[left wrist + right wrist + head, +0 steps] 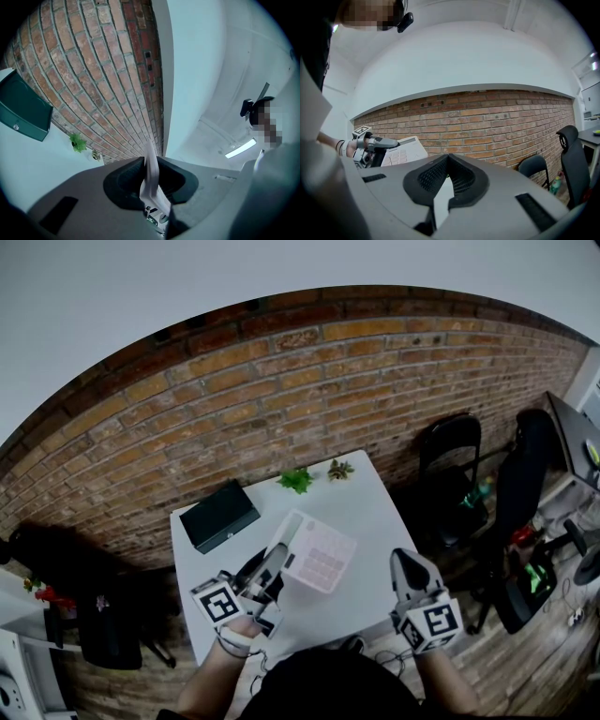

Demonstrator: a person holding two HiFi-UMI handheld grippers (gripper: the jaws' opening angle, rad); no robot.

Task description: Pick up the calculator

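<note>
- The small, square white counter (375, 512) stands against a brick wall (281, 381). Its right half and near edge lie bare, and black chairs (450, 465) stand just past its right edge.
- A dark green box (219, 516) sits at the rear left corner, and two small green plants (297, 480) stand at the far edge.
- The left claw (274, 563) is clamped tight on the near-left edge of the calculator (321, 554), which is held up, tilted, over the counter's middle.
- The right claw (405, 563) hovers over the near right part, its tips pressed together on nothing.
- The calculator is a flat, pale slab with a grid of square keys. The claw pads are black and ribbed.
</note>
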